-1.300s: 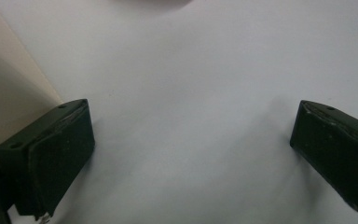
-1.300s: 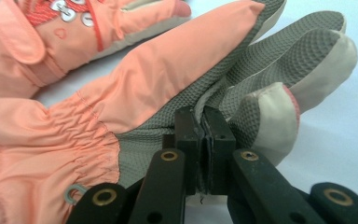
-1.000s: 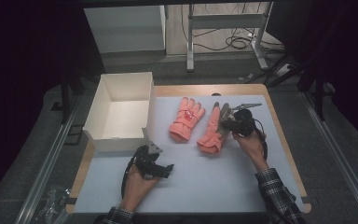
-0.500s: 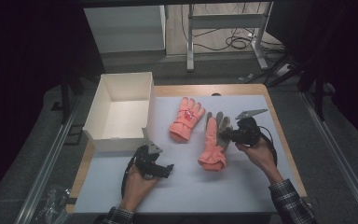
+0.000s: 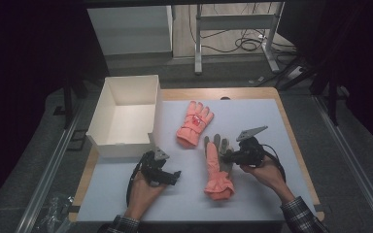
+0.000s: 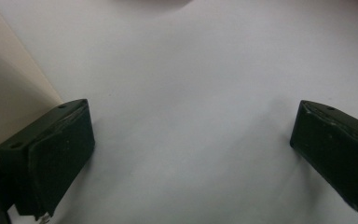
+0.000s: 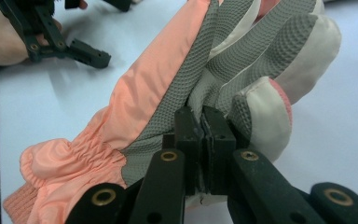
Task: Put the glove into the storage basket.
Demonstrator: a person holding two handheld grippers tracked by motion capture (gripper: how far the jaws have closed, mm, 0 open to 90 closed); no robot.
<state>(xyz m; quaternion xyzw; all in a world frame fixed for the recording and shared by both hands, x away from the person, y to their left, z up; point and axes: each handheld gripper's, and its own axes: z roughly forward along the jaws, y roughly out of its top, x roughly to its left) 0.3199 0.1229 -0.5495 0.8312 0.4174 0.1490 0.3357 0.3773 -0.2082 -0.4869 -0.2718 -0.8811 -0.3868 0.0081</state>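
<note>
White box (image 5: 126, 116): open-topped, nothing visible inside, at the table's left rear.
Palm-up glove (image 5: 216, 167): right of the box and nearer the person, pinched at its grey palm.
Right gripper (image 5: 229, 156): jaws pressed together on that glove.
Left gripper (image 5: 174, 175): jaws spread, just in front of the box.
Second glove (image 5: 194, 124): just right of the box.

A white open-topped box (image 5: 124, 118) sat at the left of a wooden table (image 5: 296, 141), resting partly on the pale sheet (image 5: 252, 116) that covered most of the tabletop. The box looked empty inside. Beyond the table's far edge stood a white cabinet (image 5: 128, 29) and a metal frame (image 5: 233, 22), with black cables (image 5: 245, 43) lying on the floor between its legs.
</note>
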